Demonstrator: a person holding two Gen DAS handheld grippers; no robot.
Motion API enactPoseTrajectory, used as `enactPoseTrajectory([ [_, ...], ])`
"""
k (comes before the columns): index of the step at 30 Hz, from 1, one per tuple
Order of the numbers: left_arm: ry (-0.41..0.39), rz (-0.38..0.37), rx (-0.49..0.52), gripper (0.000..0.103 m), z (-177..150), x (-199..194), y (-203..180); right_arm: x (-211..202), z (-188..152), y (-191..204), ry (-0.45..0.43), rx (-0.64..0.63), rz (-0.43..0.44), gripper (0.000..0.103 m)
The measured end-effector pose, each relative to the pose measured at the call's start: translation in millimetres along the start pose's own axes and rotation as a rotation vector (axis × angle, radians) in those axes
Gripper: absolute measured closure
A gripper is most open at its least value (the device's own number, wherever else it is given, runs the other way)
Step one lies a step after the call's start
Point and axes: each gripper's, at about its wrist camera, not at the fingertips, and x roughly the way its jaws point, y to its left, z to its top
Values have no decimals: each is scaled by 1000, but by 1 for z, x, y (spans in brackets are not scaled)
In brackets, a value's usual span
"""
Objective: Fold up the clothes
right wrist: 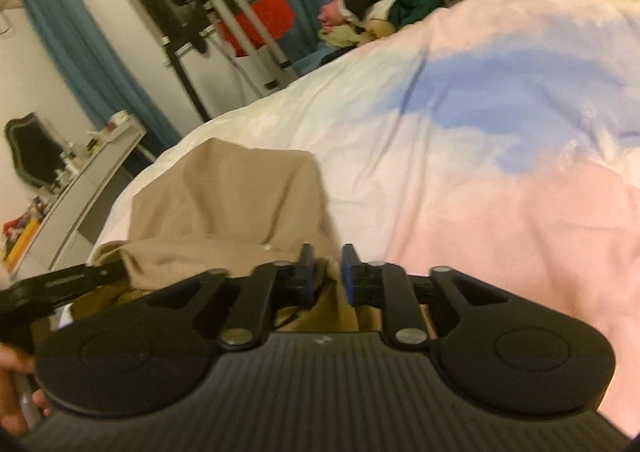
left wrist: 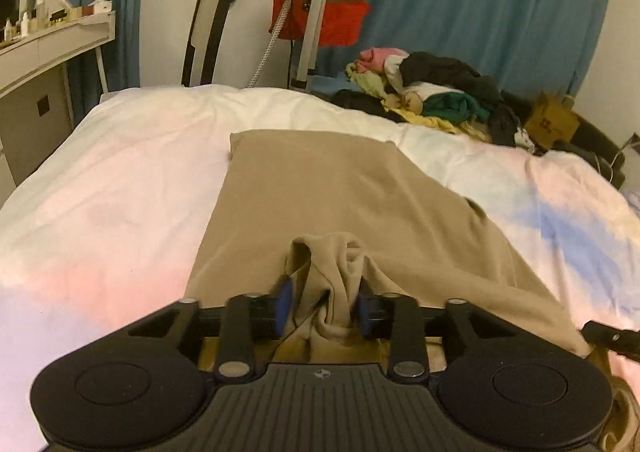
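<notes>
A tan garment (left wrist: pixel 320 188) lies lengthwise on the bed, its far end folded square. In the left wrist view my left gripper (left wrist: pixel 324 304) is shut on a bunched fold of its near edge, the cloth pinched between the blue pads (left wrist: pixel 285 296). In the right wrist view the same tan garment (right wrist: pixel 228 204) slopes up from the bed. My right gripper (right wrist: pixel 328 276) is shut on its near right edge, with cloth showing between the fingers. The left gripper's black arm (right wrist: pixel 64 280) reaches in from the left, beside a hand (right wrist: pixel 12 372). The right gripper's tip (left wrist: pixel 608 336) shows at the right edge.
The bed's duvet (left wrist: pixel 120 180) is white, pink and blue. A pile of mixed clothes (left wrist: pixel 432 92) and a cardboard box (left wrist: pixel 552 120) sit at the far right. A white desk (left wrist: pixel 48 48) with bottles stands left; a red bag (left wrist: pixel 324 20) hangs on a stand before blue curtains.
</notes>
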Motion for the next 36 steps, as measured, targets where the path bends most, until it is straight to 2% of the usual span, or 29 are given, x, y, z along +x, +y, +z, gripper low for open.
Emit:
enactPoseTrajectory([
  [1,-20,0,16,57,1,-3,0,0,-2,-3,-6,13,-12,55],
  [2,-40,0,32,52,3,-6,0,-1,-3,-7,-16,31,-19,44],
  [5,-97,2,107,46,1,-24,-11,-15,-6,-12,-50,61,-33,44],
  [8,-138,-49,160,40,-1,-38,-19,-33,-11,-9,-101,61,-96,44],
  [12,-115,-148,251,41,-16,-50,-38,-49,-23,-8,-111,67,-152,44],
  [15,-78,-176,352,41,-29,-44,-62,-54,-35,1,-72,33,-92,44],
  [17,-57,-141,370,41,-36,-34,-72,-53,-44,10,-33,-13,-30,44],
  [20,-29,-76,389,47,-46,-18,-85,-44,-58,22,50,-105,-45,45],
  [22,-11,-33,402,49,-53,-8,-94,-45,-62,19,64,-94,-55,45],
  [24,-2,1,393,78,-57,-1,-98,-51,-65,13,61,-70,-72,45],
  [26,-40,-15,315,94,-53,-7,-92,-59,-67,5,44,-36,-93,45],
  [27,-76,-26,295,99,-50,-14,-91,-63,-67,1,36,-19,-104,45],
  [30,-214,-74,264,99,-44,-45,-90,-75,-69,-11,11,33,-136,45],
  [33,-359,-189,197,99,-38,-87,-86,-88,-71,-23,-17,86,-165,45],
  [36,-493,-291,142,99,-37,-130,-79,-119,-69,-37,-152,202,-109,45],
])
